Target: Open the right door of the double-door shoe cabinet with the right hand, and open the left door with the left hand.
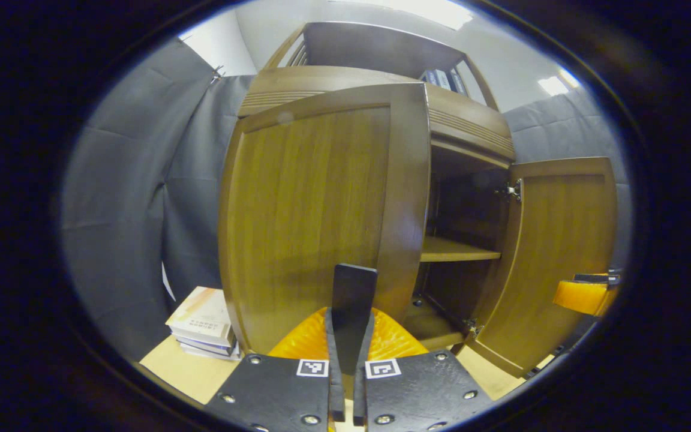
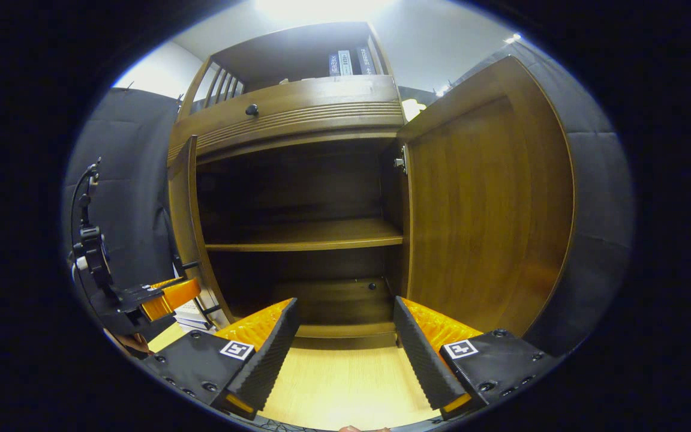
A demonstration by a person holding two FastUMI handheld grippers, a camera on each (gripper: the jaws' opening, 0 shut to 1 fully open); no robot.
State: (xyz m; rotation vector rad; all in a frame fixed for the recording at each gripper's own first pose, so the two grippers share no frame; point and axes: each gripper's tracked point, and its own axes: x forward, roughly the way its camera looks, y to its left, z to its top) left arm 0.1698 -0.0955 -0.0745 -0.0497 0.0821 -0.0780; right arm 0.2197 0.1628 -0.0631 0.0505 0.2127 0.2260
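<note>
Both tall doors of the shoe cabinet (image 2: 297, 114) are swung out. The left door (image 1: 321, 216) is pinched at its handle (image 1: 352, 300) by the left gripper (image 1: 348, 354), fingers clamped. The right gripper (image 2: 345, 342) is spread wide, holding nothing, beside the right door (image 2: 483, 210).

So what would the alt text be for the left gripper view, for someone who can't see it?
The tongs are shut on a dark flat handle at the edge of the partly open left door of a wooden cabinet. The right door stands wide open, showing a shelf, with the other tongs beside it and books on the floor.
</note>
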